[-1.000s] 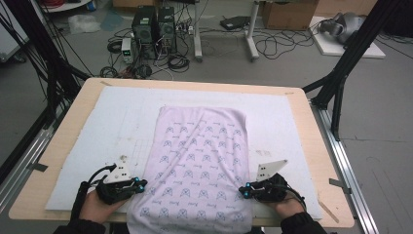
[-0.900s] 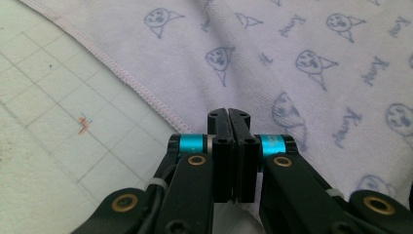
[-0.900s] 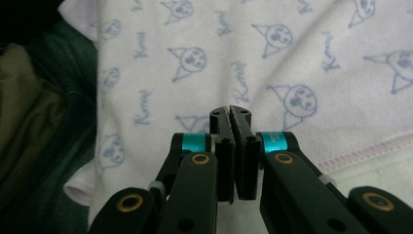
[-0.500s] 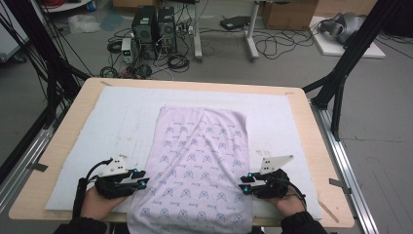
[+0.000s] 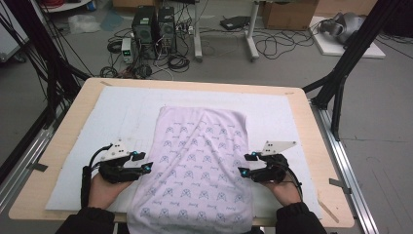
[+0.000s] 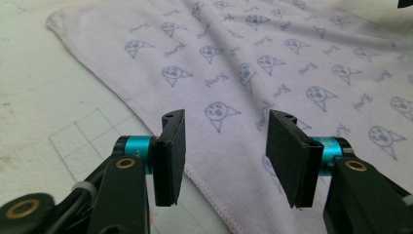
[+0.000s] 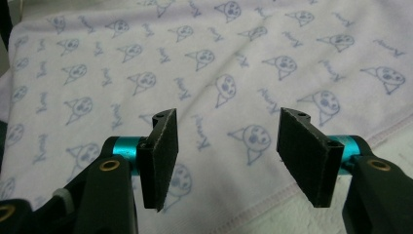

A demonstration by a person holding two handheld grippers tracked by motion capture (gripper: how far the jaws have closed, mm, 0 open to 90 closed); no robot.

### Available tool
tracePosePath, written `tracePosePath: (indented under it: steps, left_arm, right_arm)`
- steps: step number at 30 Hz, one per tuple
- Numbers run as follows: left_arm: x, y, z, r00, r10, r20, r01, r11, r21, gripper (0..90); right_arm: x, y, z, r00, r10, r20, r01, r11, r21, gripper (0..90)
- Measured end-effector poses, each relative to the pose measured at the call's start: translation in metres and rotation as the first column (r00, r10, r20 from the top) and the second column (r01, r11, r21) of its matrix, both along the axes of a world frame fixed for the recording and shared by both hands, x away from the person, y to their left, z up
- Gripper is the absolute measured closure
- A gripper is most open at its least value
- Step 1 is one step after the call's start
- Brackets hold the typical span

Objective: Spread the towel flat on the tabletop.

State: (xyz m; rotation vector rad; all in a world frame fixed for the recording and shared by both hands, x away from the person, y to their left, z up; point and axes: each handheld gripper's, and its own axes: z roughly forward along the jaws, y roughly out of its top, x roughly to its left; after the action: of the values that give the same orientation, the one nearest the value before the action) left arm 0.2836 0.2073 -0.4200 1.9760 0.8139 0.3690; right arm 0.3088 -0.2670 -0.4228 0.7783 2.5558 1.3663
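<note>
Approach looks like the step: pale lilac cat-print cloth (image 5: 198, 165) lies flat just ahead of both gaping, empty grippers (image 6: 225, 139) (image 7: 228, 146), whose fingers next need its side hems between them.

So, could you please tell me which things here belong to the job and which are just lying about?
In the job:
- patterned cloth
- left gripper, open at its edge
- right gripper, open at its edge

Lying about:
- computer towers
- floor cables
- cardboard box
</note>
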Motion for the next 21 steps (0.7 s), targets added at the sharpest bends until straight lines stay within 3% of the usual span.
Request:
tracePosePath:
  steps: [6,21]
  left_arm:
    - [0.003,0.002,0.003,0.9999,0.007,0.016,-0.007,0.9999,-0.014,47.6]
    - [0.003,0.002,0.002,0.9998,0.009,0.016,-0.009,1.0000,0.002,46.4]
  right_arm:
    - [0.012,0.004,0.003,0.9996,-0.025,0.012,0.024,0.999,0.040,37.9]
    - [0.014,0.011,0.003,0.9992,-0.019,0.034,0.018,1.000,0.005,33.4]
